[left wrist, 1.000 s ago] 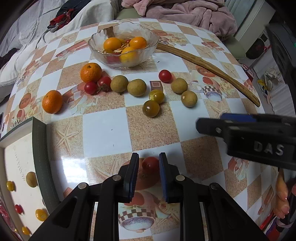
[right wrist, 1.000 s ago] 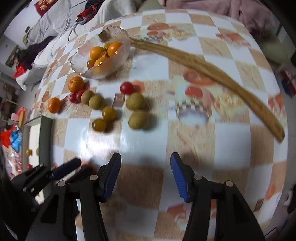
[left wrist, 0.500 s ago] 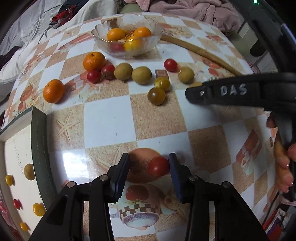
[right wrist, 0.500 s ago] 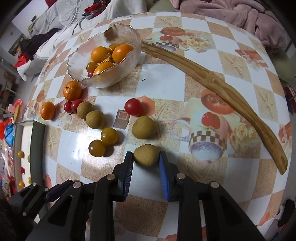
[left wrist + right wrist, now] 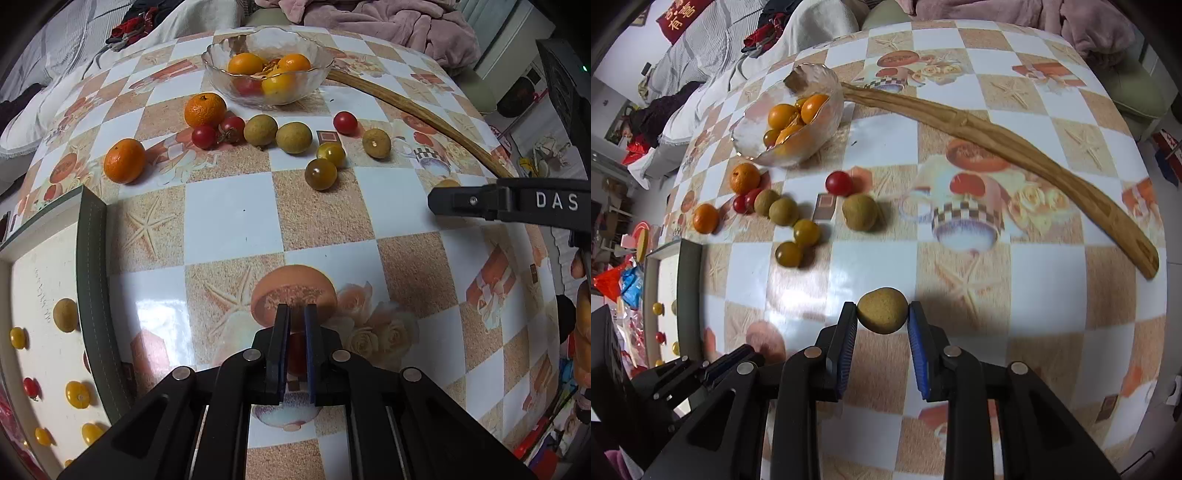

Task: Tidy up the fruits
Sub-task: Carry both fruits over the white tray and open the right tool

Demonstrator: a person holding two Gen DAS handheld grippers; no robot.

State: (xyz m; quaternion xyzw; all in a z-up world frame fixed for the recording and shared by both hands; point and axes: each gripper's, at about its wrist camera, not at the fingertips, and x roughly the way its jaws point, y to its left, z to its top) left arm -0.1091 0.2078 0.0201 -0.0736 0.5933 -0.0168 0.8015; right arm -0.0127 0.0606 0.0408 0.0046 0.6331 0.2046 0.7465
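Observation:
My left gripper (image 5: 297, 310) points down at the checked tablecloth, jaws almost together. Only a red sliver, which looks like the cloth's print, shows in the narrow gap, and no red tomato is in view near it. My right gripper (image 5: 882, 314) is shut on a brown longan (image 5: 882, 310), with a pad pressing each side, just above the cloth. Loose fruit lies farther back: two mandarins (image 5: 205, 110), red tomatoes (image 5: 204, 136), longans (image 5: 294, 137) and yellow-green tomatoes (image 5: 320, 173). A glass bowl (image 5: 221, 70) behind them holds oranges.
A white tray with a green rim (image 5: 92, 277) sits at the left edge and holds several small fruits (image 5: 65, 314). A long wooden stick (image 5: 997, 136) curves across the back right. A person's hand (image 5: 581, 325) shows at the right edge. Bedding lies beyond the table.
The left jaws widened around a red tomato, then closed nearly together, and the tomato is out of sight. The right gripper closed on a longan and drew it away from the other fruit.

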